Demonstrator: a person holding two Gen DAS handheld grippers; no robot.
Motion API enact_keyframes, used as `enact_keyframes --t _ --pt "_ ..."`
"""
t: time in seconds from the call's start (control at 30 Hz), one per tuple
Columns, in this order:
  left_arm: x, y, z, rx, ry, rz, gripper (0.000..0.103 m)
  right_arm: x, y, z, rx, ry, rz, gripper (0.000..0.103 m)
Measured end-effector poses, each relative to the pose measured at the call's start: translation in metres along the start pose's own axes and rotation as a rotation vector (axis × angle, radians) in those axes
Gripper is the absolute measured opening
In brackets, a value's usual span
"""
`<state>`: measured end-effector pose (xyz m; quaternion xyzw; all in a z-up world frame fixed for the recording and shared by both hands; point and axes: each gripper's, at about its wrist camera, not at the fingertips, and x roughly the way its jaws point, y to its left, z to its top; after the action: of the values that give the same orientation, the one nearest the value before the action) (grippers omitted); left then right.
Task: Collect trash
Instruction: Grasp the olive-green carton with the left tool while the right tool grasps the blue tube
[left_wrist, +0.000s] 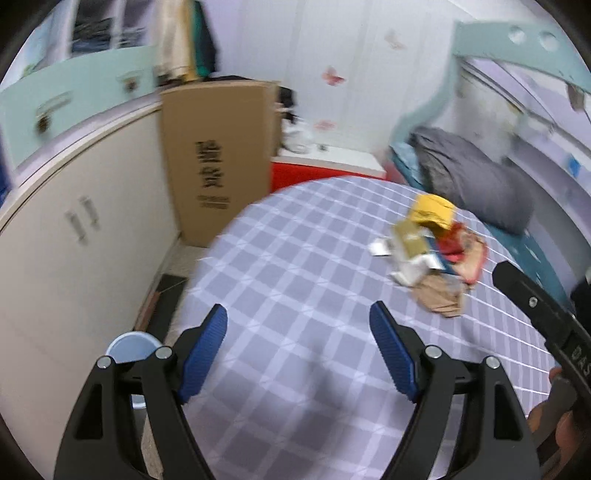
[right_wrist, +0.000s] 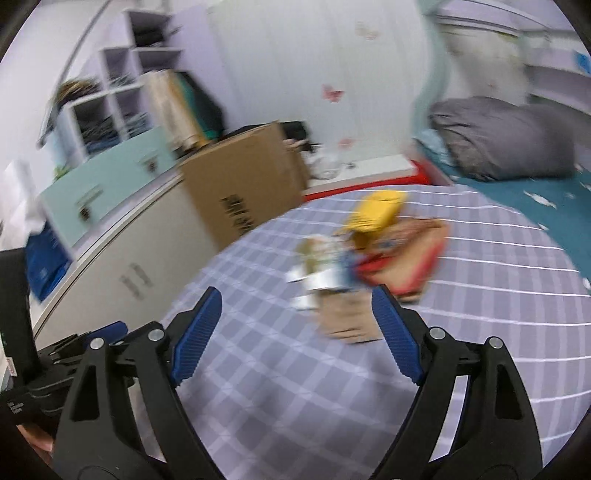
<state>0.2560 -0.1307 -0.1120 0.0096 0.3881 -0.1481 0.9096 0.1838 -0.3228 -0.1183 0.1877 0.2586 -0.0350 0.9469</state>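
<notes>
Both the left gripper (left_wrist: 297, 325) and right gripper (right_wrist: 295, 314) stand wide and empty above the checked bed cover (left_wrist: 288, 258); the trash pile (left_wrist: 432, 247) sits toward its far edge by the grey pillow (left_wrist: 476, 181); risk: overlapping wrappers may scatter or come up with cloth.

Checked sheet (left_wrist: 295, 258) on bed; grey bedding (left_wrist: 476, 181) beyond; cardboard box (left_wrist: 218, 155) beside white cabinet (left_wrist: 74, 229).
</notes>
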Motion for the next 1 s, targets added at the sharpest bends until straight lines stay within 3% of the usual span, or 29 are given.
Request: enact_keyframes --t 0.17,0.23,0.4,0.47,0.53,0.67,0.77,0.8,0.83,1.0 --pt "0.031 -0.05 0.018 0.043 0.037 -0.048 0.078 0.01 -0.046 0.013 0.052 0.017 -0.048 0.08" --pt "0.042 -0.06 0.024 0.053 0.043 -0.039 0.078 0.016 -0.052 0.014 0.055 0.038 -0.035 0.057" --pt "0.055 -0.053 0.031 0.006 0.048 -0.002 0.078 0.045 -0.037 0.019 0.0 0.125 0.039 0.034" --pt "0.056 -0.044 0.032 -0.009 0.044 0.022 0.078 0.06 -0.026 0.021 -0.022 0.169 0.072 0.033" --pt "0.057 -0.036 0.034 -0.03 0.045 0.029 0.078 0.073 -0.017 0.021 -0.051 0.205 0.048 0.032" --pt "0.061 -0.025 0.037 -0.059 0.05 0.02 0.078 0.099 -0.016 0.02 -0.063 0.276 0.006 0.032" --pt "0.068 -0.026 0.039 -0.062 0.068 0.002 0.078 0.109 -0.018 0.019 -0.058 0.304 0.032 0.032" --pt "0.071 -0.028 0.041 -0.06 0.08 -0.013 0.078 0.111 -0.018 0.018 -0.067 0.309 0.04 0.027" --pt "0.073 -0.029 0.042 -0.062 0.085 -0.026 0.078 0.11 -0.02 0.017 -0.064 0.304 0.037 0.013" --pt "0.084 -0.042 0.051 -0.072 0.094 -0.073 0.078 0.087 -0.034 0.024 -0.025 0.196 0.034 0.012"
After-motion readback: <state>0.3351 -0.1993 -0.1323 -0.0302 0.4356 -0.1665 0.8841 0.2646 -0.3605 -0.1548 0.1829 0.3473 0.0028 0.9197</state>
